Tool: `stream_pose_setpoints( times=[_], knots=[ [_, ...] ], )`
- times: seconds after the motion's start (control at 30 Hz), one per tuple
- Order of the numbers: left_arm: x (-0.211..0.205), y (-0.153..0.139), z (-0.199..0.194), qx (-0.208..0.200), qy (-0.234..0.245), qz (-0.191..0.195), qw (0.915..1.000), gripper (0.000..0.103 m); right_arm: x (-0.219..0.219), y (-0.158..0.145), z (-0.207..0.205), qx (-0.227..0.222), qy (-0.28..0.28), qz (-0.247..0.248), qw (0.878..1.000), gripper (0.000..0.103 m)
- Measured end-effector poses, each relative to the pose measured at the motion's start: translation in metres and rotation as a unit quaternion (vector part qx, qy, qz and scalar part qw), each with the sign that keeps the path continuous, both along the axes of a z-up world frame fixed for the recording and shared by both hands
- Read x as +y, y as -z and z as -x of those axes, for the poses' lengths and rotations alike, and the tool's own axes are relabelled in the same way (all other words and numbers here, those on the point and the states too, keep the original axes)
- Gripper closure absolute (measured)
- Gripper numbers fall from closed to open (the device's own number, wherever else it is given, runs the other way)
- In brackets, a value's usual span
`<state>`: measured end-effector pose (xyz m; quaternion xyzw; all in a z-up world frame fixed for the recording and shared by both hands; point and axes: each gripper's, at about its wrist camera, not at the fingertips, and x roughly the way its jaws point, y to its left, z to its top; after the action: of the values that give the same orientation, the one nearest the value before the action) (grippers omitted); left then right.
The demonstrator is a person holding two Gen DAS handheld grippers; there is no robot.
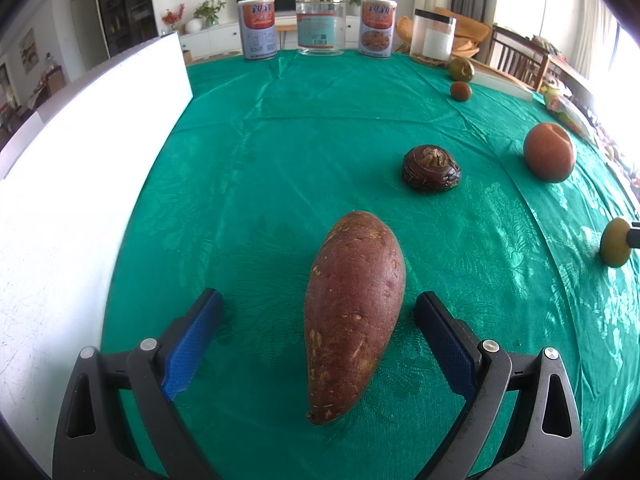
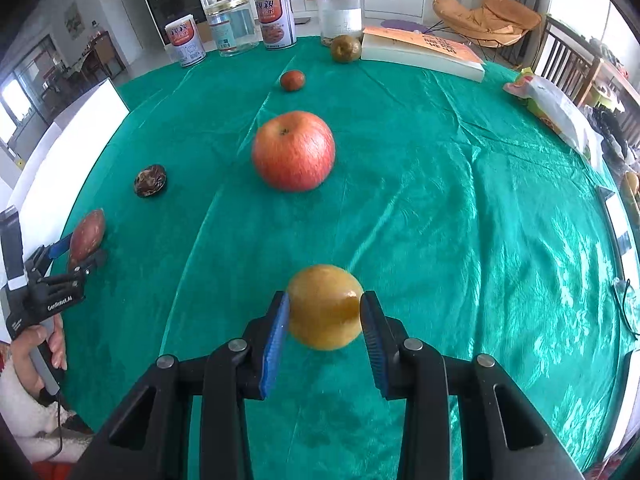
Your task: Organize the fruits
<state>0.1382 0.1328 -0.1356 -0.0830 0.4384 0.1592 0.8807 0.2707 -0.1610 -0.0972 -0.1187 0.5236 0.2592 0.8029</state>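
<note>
While the left gripper [image 1: 318, 312] stands with its blue pads wide apart on either side of the sweet potato [image 1: 352, 316], neither pad touches it. That reddish-brown, scuffed sweet potato lies lengthwise on the green worktop [image 1: 280, 152], its narrow tip toward the camera. Farther right sits a dark, wrinkled water chestnut [image 2: 150, 181], then a round red apple [image 2: 293, 151] with a small stem dimple, both resting on the cloth. Beyond the apple lie a small reddish fruit [image 2: 292, 80] and a greenish-brown one [image 2: 345, 48]. Nearest on the right, the right gripper [image 2: 325, 312] is clamped on a smooth yellow-orange fruit [image 2: 325, 307], pads pressing both flanks.
</note>
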Motion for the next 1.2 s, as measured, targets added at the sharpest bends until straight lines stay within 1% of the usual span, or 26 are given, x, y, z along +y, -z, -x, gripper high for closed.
stream_pose_setpoints(
  times=[0.17,0.33,0.37,0.4,0.43,0.47,0.5,0.57,0.6,0.63,0.67,0.7,0.8,0.9,0.97,1.0,1.03,1.07,1.1,1.13,1.17,1.2],
  knots=[
    [0.0,0.0,0.0,0.0,0.0,0.0,1.0,0.005,-0.006,0.001,0.01,-0.018,0.015,-0.016,1.0,0.067],
    [0.0,0.0,0.0,0.0,0.0,0.0,1.0,0.005,-0.013,0.005,0.013,-0.012,0.034,-0.033,0.999,0.065],
    [0.0,0.0,0.0,0.0,0.0,0.0,1.0,0.005,-0.015,0.006,0.015,-0.011,0.038,-0.035,0.999,0.06],
    [0.0,0.0,0.0,-0.001,0.001,0.003,1.0,0.006,-0.018,0.006,0.017,-0.013,0.046,-0.037,0.998,0.045],
    [0.002,0.0,0.001,-0.004,0.005,0.009,0.9999,0.005,-0.022,0.007,0.02,-0.016,0.056,-0.038,0.998,0.036],
    [0.003,-0.001,0.003,-0.008,0.017,0.019,0.9996,0.005,-0.026,0.008,0.024,-0.021,0.065,-0.036,0.997,0.021],
    [0.006,-0.003,0.007,-0.009,0.033,0.037,0.9987,0.005,-0.028,0.011,0.028,-0.024,0.07,-0.032,0.997,0.017],
    [0.014,-0.008,0.02,-0.01,0.055,0.079,0.9953,0.005,-0.03,0.02,0.037,-0.023,0.066,-0.018,0.997,0.017],
    [0.017,-0.009,0.026,-0.01,0.058,0.098,0.9935,0.006,-0.03,0.025,0.04,-0.025,0.064,-0.01,0.998,0.017],
    [0.02,-0.011,0.03,-0.01,0.058,0.109,0.9922,0.006,-0.031,0.029,0.043,-0.028,0.064,-0.005,0.998,0.017],
    [0.02,-0.012,0.033,-0.009,0.059,0.11,0.9921,0.006,-0.031,0.032,0.044,-0.027,0.064,-0.005,0.998,0.017],
    [0.017,-0.013,0.033,-0.005,0.062,0.101,0.993,0.007,-0.031,0.033,0.042,-0.022,0.065,-0.007,0.998,0.017],
    [0.003,-0.016,0.022,0.008,0.074,0.051,0.9959,0.007,-0.032,0.026,0.036,-0.031,0.068,-0.025,0.997,0.017],
    [-0.01,-0.02,0.008,0.01,0.084,0.027,0.9961,0.007,-0.025,0.02,0.028,-0.035,0.058,-0.024,0.997,0.017],
    [-0.015,-0.02,-0.004,0.021,0.085,0.014,0.9961,0.008,-0.019,0.017,0.021,-0.034,0.056,-0.022,0.998,0.017],
    [-0.017,-0.019,-0.009,0.028,0.084,0.006,0.996,0.011,-0.014,0.016,0.017,-0.032,0.056,-0.02,0.998,0.017],
    [-0.018,-0.018,-0.012,0.034,0.084,0.001,0.9959,0.017,-0.009,0.016,0.013,-0.029,0.054,-0.018,0.998,0.017],
    [-0.019,-0.016,-0.015,0.043,0.082,-0.003,0.9957,0.036,-0.004,0.016,0.01,-0.026,0.051,-0.018,0.998,0.017],
    [-0.018,-0.014,-0.017,0.053,0.078,-0.001,0.9955,0.052,0.001,0.017,0.007,-0.021,0.05,-0.016,0.998,0.017],
    [-0.015,-0.012,-0.018,0.057,0.071,0.003,0.9958,0.054,0.004,0.019,0.003,-0.016,0.052,-0.013,0.998,0.017],
    [-0.012,-0.012,-0.016,0.051,0.068,0.016,0.9962,0.058,0.006,0.02,0.0,-0.011,0.056,-0.01,0.998,0.021],
    [-0.009,-0.012,-0.014,0.047,0.064,0.021,0.9967,0.062,0.005,0.024,-0.003,0.001,0.062,-0.009,0.998,0.043]
  ],
)
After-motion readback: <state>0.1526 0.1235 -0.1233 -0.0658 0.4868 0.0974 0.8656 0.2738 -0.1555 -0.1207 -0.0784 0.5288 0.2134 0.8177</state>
